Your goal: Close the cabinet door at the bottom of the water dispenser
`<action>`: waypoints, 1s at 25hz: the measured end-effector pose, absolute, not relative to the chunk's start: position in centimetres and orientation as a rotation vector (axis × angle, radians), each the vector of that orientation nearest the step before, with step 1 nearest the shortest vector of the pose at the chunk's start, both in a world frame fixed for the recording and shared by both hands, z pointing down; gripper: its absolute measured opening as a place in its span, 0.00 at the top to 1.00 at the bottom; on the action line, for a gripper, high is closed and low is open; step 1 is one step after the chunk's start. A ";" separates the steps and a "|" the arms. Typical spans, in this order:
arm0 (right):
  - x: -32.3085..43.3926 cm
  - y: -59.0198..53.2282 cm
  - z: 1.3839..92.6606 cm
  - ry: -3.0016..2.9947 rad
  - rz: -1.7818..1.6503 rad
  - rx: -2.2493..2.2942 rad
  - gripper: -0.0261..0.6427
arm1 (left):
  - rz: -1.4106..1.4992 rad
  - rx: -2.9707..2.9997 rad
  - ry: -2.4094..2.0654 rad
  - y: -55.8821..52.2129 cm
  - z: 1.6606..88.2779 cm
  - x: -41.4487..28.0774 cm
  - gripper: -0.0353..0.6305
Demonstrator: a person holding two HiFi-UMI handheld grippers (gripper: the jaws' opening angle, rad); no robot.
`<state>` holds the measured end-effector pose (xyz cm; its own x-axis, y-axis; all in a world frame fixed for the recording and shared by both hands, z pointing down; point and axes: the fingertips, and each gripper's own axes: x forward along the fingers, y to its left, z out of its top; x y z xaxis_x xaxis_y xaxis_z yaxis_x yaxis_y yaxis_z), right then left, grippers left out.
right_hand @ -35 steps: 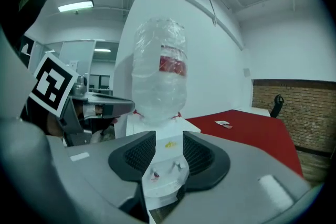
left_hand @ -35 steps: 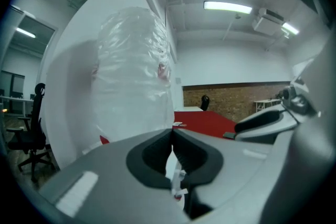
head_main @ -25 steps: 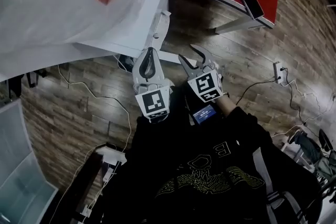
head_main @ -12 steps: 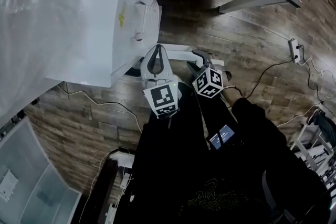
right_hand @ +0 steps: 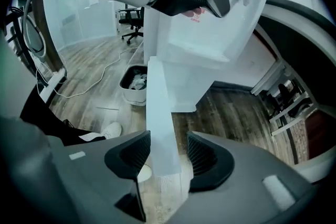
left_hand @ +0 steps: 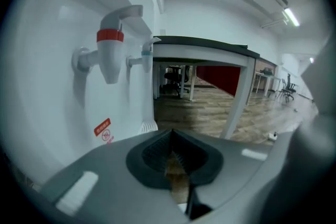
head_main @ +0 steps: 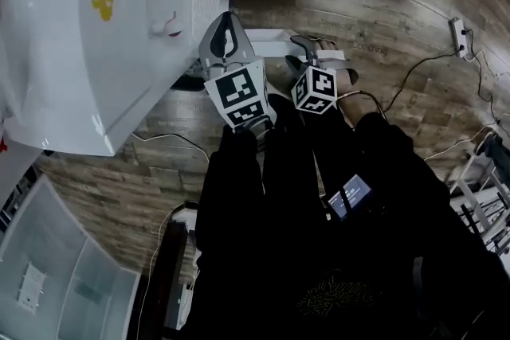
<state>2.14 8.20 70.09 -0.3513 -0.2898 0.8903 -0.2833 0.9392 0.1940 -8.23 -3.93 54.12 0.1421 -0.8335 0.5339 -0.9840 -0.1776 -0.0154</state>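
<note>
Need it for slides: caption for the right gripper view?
Right tongs opening, straddling the edge of the open white cabinet door of the water dispenser.

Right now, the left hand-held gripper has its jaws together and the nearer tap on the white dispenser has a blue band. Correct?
The band on the nearer tap is red, not blue; the left gripper view shows it. The left hand-held gripper has its jaws together and the dispenser is white.

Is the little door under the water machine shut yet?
Not yet. Done: both tools are beside the water dispenser. In hand: the cabinet door stands open, with its edge between the jaws of the right tool, which are opening and not gripping it. The left tool is shut and empty. Left: swing the door closed.
</note>
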 end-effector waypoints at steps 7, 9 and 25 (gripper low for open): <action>2.6 5.0 70.0 -1.938 -0.011 0.468 0.63 | 0.581 2.102 -1.767 -5.1 52.4 -8.4 0.94; 2.9 2.7 70.0 -1.938 -0.018 0.507 0.64 | 0.569 2.093 -1.771 -5.5 52.6 -8.3 0.94; -4.8 -14.9 69.1 -2.034 -0.052 0.742 0.71 | 0.557 2.047 -1.834 -6.7 51.9 -9.4 0.94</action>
<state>-4.80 -14.94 69.07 -0.3771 -0.5222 0.7650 -0.4820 0.8159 0.3193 -9.36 -6.72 51.89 0.0917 -0.8621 0.4984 -0.9936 -0.1120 -0.0109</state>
